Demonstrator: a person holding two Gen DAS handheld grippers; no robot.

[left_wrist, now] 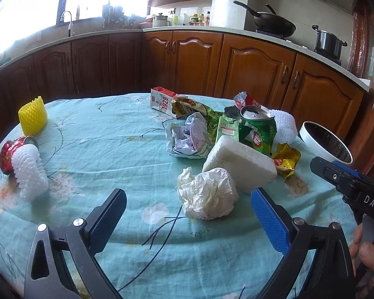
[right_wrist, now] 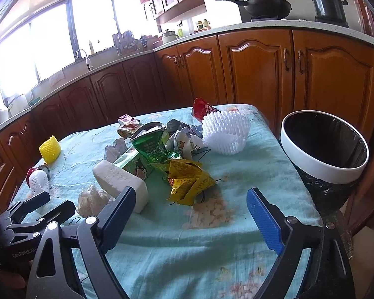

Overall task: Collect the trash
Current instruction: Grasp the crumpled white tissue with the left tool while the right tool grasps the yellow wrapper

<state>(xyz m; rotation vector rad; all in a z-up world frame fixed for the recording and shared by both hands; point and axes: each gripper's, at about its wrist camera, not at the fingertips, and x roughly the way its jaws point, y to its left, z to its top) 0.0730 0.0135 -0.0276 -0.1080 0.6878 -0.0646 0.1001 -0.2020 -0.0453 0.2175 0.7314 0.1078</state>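
Both of your tools are empty. The left gripper [left_wrist: 188,214] stands wide open low in its frame, and the right gripper [right_wrist: 190,214] is equally wide, with nothing between the blue pads in either view.

The trash lies scattered on the teal tablecloth [left_wrist: 92,149]. In the left view the crumpled white paper ball [left_wrist: 207,194] sits just above the gap and toward the right finger [left_wrist: 269,220], near the tips but not yet between them. It has no marked long axis, so approach angle matters little. The white foam block [left_wrist: 239,164] touches it from behind, and its long axis runs toward the lower right of the frame.

In the right view the yellow wrapper [right_wrist: 189,182] lies above the gap, centre frame, with the bin [right_wrist: 324,149] at the right edge, beside the table.

Judgement: your left tool is nearer the paper ball, your right nearer the wrapper and bin. Nothing appears collected yet.
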